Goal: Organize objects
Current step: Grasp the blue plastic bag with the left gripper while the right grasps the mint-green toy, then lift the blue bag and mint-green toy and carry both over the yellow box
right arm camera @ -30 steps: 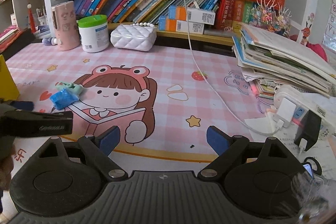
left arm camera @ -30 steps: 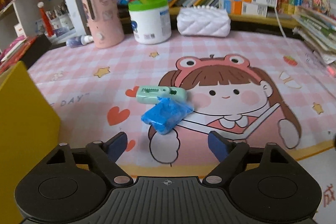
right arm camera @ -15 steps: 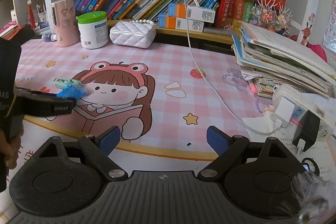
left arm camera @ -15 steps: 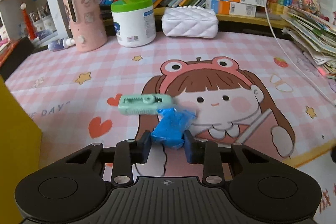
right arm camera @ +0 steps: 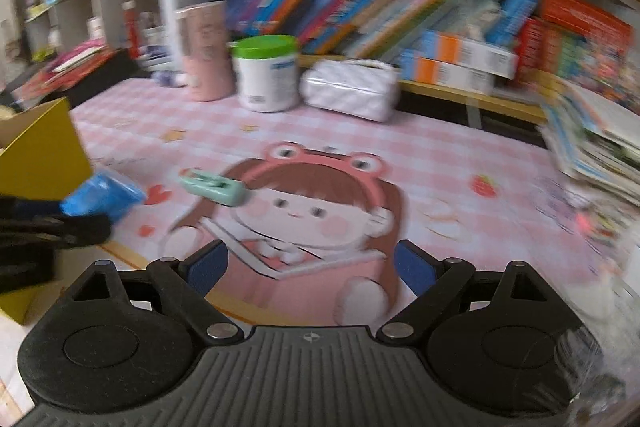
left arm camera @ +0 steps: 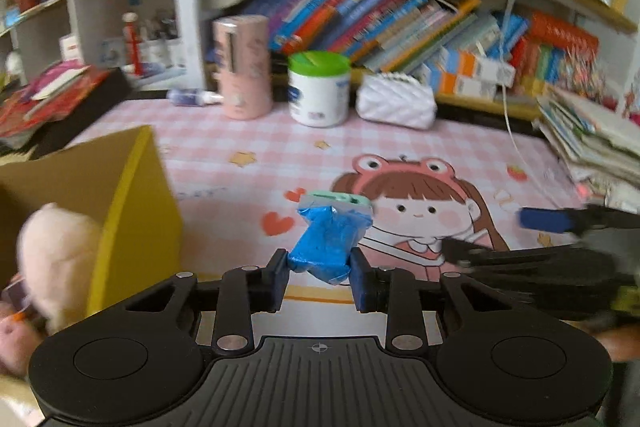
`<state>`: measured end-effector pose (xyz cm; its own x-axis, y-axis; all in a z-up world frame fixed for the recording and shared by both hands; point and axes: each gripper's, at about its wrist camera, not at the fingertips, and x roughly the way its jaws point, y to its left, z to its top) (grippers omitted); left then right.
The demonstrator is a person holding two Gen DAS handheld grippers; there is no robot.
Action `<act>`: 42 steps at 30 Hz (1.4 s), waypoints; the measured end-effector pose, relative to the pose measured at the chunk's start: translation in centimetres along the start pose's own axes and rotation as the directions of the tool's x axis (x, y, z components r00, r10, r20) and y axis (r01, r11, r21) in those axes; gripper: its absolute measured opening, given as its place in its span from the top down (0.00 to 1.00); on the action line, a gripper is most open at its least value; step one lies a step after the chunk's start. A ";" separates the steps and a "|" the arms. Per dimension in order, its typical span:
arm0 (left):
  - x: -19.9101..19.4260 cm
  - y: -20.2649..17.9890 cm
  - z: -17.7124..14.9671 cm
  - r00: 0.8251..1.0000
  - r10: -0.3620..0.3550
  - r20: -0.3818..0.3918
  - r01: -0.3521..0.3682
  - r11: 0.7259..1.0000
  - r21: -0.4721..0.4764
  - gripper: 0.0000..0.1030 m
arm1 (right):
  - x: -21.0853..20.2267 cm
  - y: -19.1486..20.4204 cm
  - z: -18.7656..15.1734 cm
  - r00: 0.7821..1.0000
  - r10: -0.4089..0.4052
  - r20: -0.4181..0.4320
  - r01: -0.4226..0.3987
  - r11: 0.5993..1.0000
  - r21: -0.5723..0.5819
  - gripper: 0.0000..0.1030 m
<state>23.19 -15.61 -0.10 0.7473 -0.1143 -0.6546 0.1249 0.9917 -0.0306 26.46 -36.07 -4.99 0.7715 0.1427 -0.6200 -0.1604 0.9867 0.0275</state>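
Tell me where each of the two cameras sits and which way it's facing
Left wrist: sits on the left gripper, looking forward and down over the pink cartoon desk mat toward the bookshelf; its fingers clamp a blue wrapped packet, and the right gripper intrudes at right.
Right wrist: sits on the right gripper, jaws open and empty, facing the same mat and shelf; the left gripper with the packet shows at the left edge.
Shared: mint green stapler, green-lidded white tub, yellow box.
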 end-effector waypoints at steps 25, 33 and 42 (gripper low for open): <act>-3.5 2.8 0.1 0.997 0.081 0.001 -0.081 0.994 -0.071 0.71 | 13.4 6.2 4.0 0.975 0.202 -0.097 -0.217 0.959 -0.180 0.56; -3.8 2.4 0.1 0.998 0.064 0.009 -0.063 0.996 -0.063 0.71 | 12.0 5.1 3.6 0.972 0.209 -0.109 -0.220 0.971 -0.099 0.78; -4.5 2.4 -0.3 0.999 0.013 0.035 -0.012 0.999 -0.050 0.71 | 4.8 3.6 2.9 0.988 0.135 -0.077 -0.127 0.987 0.097 0.78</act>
<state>19.95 -12.70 2.57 0.7714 -0.1031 -0.6280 0.0838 0.9947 -0.0603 31.41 -31.61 -5.58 0.6931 0.2681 -0.6691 -0.1967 0.9634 0.1822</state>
